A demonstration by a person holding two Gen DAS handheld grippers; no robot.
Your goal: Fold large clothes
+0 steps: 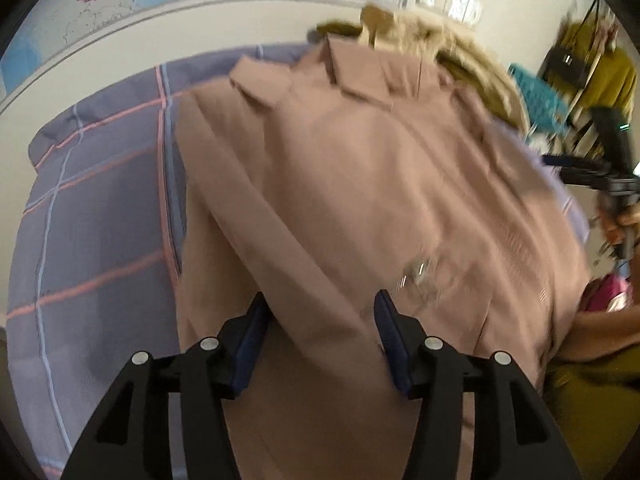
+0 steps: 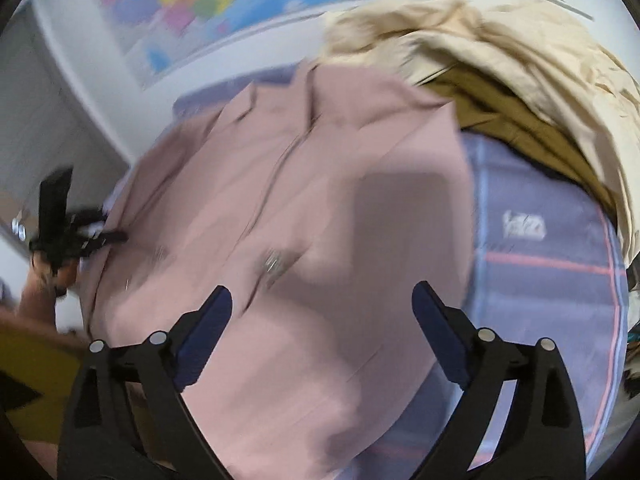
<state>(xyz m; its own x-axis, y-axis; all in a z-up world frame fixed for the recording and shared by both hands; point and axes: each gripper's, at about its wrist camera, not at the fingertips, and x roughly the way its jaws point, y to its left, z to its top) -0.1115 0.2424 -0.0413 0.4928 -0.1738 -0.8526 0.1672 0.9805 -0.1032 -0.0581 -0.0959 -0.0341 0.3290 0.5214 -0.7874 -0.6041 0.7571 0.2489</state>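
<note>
A dusty-pink collared jacket (image 1: 360, 184) lies spread on a bed with a purple checked sheet (image 1: 100, 208), collar toward the wall. My left gripper (image 1: 322, 296) hovers over the jacket's near part, its blue pads apart, with cloth below but nothing pinched. In the right wrist view the same jacket (image 2: 304, 208) fills the middle, a small metal fitting (image 2: 274, 262) on its front. My right gripper (image 2: 322, 288) stands wide open above it, holding nothing. Each view shows the other gripper in a person's hand at the jacket's side: the right one (image 1: 612, 168), the left one (image 2: 60, 220). Both views are blurred.
A heap of beige (image 2: 500, 48) and olive clothes (image 2: 512, 120) lies at the far side of the bed beyond the collar. A coloured map (image 2: 192, 4) hangs on the wall. Hanging clothes and a black bag (image 1: 568, 64) stand at the right, a teal item (image 1: 540, 100) below them.
</note>
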